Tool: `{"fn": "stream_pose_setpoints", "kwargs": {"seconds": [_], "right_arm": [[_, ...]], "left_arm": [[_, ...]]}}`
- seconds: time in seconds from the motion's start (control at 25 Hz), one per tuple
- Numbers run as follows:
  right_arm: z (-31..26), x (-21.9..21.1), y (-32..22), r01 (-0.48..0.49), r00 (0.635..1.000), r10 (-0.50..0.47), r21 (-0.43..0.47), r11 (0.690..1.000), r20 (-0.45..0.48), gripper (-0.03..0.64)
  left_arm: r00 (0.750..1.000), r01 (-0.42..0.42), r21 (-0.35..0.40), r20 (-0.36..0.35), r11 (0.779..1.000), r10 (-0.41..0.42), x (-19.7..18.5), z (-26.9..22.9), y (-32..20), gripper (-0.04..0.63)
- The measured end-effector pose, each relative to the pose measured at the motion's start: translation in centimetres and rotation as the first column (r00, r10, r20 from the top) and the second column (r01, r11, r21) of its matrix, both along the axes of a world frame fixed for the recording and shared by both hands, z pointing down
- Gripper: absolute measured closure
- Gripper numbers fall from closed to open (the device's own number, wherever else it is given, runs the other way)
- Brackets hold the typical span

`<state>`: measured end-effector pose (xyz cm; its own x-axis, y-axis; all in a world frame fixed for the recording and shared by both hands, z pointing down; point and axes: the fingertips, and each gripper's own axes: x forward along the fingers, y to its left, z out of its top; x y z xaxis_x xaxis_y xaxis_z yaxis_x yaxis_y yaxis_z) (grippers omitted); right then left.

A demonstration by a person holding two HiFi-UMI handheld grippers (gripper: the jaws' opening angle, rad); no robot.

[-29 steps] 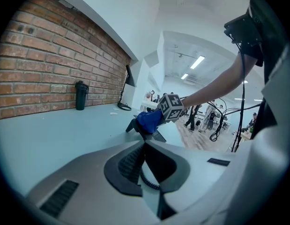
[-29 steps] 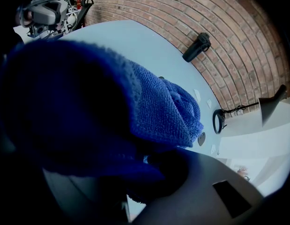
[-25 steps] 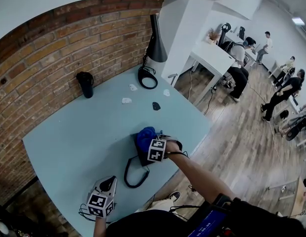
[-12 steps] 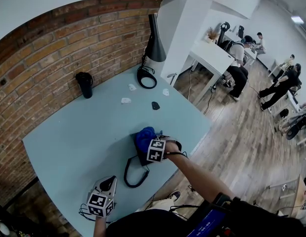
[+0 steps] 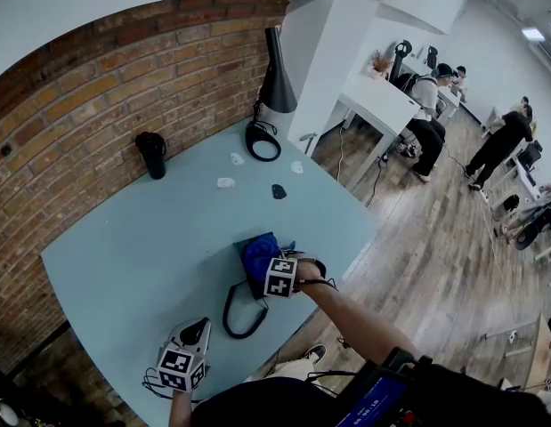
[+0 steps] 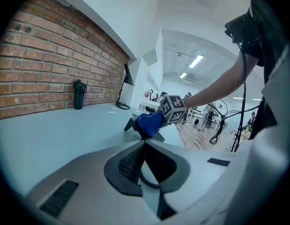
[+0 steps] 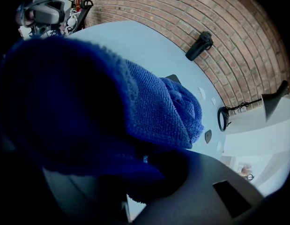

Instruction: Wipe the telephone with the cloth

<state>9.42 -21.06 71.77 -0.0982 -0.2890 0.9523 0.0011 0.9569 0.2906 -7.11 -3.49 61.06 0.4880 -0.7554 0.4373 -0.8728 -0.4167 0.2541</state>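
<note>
A black telephone lies near the table's front edge, its cord looping toward me. A bunched blue cloth covers the telephone's top. My right gripper is shut on the cloth and holds it on the telephone. The right gripper view is nearly filled by the cloth, which hides the pads. My left gripper rests apart at the front left, jaws together and holding nothing. The left gripper view shows the cloth on the telephone ahead of it.
A black tumbler stands by the brick wall. A black lamp with a ring base stands at the far corner. Small white scraps and a dark piece lie mid-table. The table edge runs close on the right; people work beyond it.
My right gripper has slid a little toward me over the telephone, with the cloth in it. The left gripper has not moved.
</note>
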Motion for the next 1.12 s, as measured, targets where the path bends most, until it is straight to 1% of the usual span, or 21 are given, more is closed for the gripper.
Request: {"fn": "stream_pose_setpoints", "kwargs": {"seconds": [1.12], "right_arm": [[2.3, 0.7, 5.6, -0.034, 0.999, 0.037, -0.083, 0.996, 0.033, 0.557]], "left_arm": [[1.0, -0.029, -0.009, 0.007, 1.0, 0.029, 0.6, 0.2, 0.6, 0.589]]}}
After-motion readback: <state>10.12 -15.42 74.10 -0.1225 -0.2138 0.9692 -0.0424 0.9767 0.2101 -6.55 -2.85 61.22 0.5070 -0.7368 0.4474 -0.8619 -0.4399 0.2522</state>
